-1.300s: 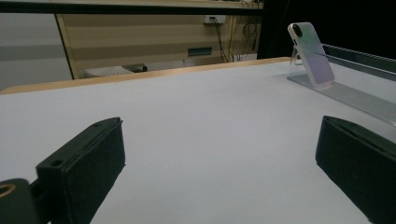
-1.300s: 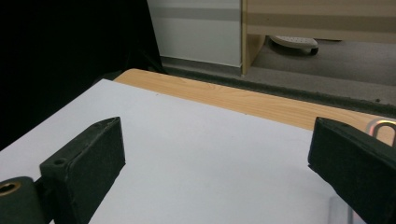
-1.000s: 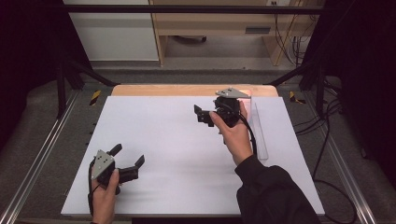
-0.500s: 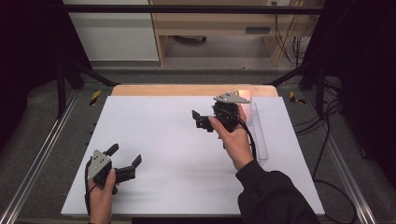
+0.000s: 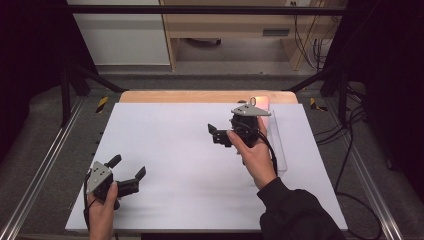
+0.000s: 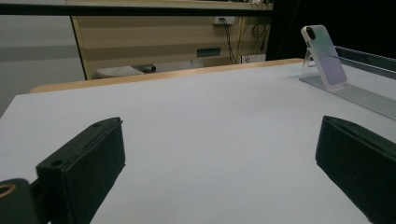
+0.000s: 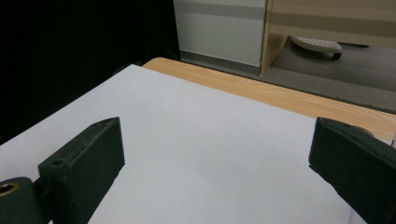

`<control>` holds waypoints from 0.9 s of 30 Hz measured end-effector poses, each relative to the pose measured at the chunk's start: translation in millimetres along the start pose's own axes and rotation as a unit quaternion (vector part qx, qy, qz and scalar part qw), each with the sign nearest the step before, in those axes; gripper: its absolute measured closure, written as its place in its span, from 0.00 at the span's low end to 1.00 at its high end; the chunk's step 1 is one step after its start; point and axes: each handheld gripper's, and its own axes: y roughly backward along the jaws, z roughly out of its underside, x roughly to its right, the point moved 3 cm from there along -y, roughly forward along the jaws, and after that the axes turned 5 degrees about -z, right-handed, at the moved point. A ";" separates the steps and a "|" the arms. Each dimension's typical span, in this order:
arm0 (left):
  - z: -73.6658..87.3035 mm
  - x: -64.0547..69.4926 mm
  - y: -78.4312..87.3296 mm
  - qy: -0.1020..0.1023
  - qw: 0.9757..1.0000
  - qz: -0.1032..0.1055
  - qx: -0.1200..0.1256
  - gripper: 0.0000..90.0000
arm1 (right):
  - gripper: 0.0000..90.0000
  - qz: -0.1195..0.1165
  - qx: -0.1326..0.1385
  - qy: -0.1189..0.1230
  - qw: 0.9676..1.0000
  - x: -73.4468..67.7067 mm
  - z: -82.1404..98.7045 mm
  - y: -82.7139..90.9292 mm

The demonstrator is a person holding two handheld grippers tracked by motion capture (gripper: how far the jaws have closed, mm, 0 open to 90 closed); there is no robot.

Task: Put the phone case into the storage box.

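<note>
Lifting slightly, the right gripper [image 5: 216,135] edges left, empty-jawed.

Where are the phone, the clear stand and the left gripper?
phone [image 6: 323,57], left gripper view, middle of its back.
clear stand [image 6: 359,93], left gripper view, its flat base.
left gripper [image 5: 129,171], high view, between its fingertips.

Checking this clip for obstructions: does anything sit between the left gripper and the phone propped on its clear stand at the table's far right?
Nothing visible does. In the left gripper view, bare white table runs from the open left gripper to the phone on its clear stand. From above, the right gripper hangs open near the stand.
</note>
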 end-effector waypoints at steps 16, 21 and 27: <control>0.8 -0.5 -0.1 0.000 1.000 0.000 -0.002 0.01 | 0.04 -0.005 0.009 -0.001 1.000 -1.0 9.3 13.7; 1.1 0.2 -0.4 0.000 1.000 0.001 -0.003 0.01 | 0.04 -0.002 0.015 0.000 1.000 2.1 12.7 19.4; 1.4 1.4 -0.8 -0.002 1.000 0.003 -0.004 0.01 | 0.04 0.001 0.025 0.001 1.000 5.9 16.4 28.3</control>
